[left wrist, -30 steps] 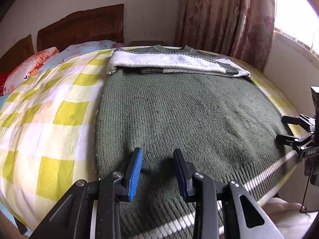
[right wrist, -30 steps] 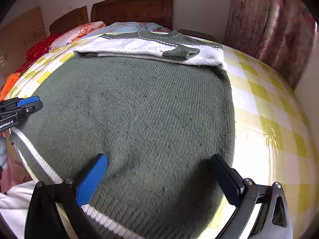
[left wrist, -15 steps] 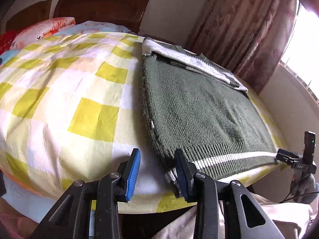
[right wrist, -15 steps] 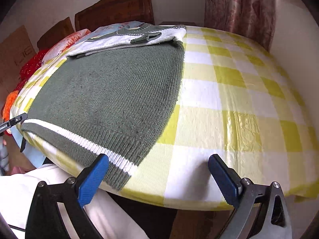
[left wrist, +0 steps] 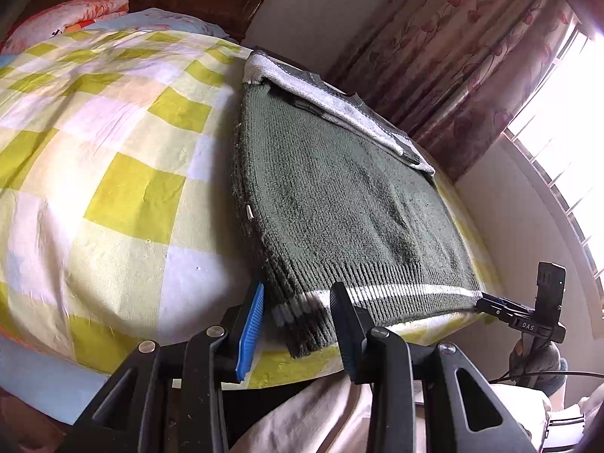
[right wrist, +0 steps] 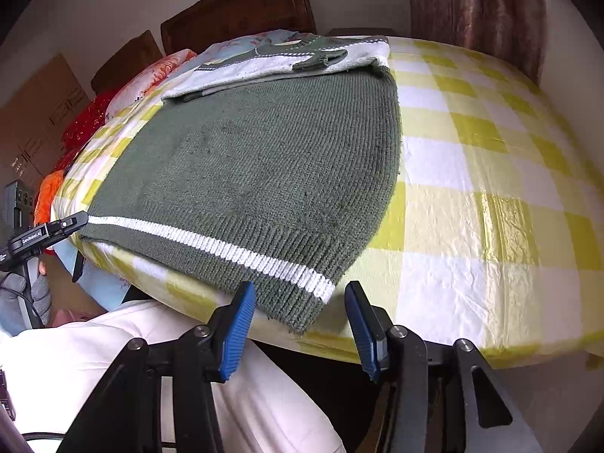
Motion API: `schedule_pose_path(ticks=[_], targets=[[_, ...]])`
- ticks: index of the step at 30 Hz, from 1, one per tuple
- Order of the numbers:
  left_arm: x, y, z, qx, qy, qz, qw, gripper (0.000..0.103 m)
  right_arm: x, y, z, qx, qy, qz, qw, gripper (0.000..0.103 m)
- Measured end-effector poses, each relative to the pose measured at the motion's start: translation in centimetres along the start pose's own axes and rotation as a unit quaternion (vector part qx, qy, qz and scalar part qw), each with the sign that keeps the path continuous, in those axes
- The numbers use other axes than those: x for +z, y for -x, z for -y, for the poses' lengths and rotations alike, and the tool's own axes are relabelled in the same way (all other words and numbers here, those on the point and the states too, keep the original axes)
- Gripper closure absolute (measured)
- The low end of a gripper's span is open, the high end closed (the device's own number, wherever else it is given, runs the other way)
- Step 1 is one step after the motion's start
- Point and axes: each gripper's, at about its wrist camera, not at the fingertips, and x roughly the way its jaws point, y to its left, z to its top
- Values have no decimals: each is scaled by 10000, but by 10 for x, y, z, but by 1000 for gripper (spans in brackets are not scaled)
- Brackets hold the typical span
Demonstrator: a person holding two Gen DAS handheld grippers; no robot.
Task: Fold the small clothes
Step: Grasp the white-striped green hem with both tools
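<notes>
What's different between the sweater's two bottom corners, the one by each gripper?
In the left wrist view, the left corner shows stacked knit layers edge-on, between the left gripper's closer-set pads. In the right wrist view, the right corner lies flat, top side showing, with the right gripper spread wider around it. Both carry the white stripe, overhang the bed's edge, and sit between open pads, ungripped.

Both tools, the left tool point(left wrist: 298, 315) and right tool point(right wrist: 300, 311), are showing black frames, silver screws and ribbed blue pads point(right wrist: 238, 330); the person is wearing white trousers point(right wrist: 113, 343).
</notes>
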Motion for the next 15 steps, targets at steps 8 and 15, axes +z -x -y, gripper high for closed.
schedule_pose_path(ticks=[8, 15], targets=[[18, -17, 9, -154, 156, 25, 9998, 46, 10, -9, -11, -43, 59, 168, 9998, 0], [22, -22, 24, 265, 65, -335, 9991, 44, 7, -8, -12, -99, 211, 111, 9997, 0]])
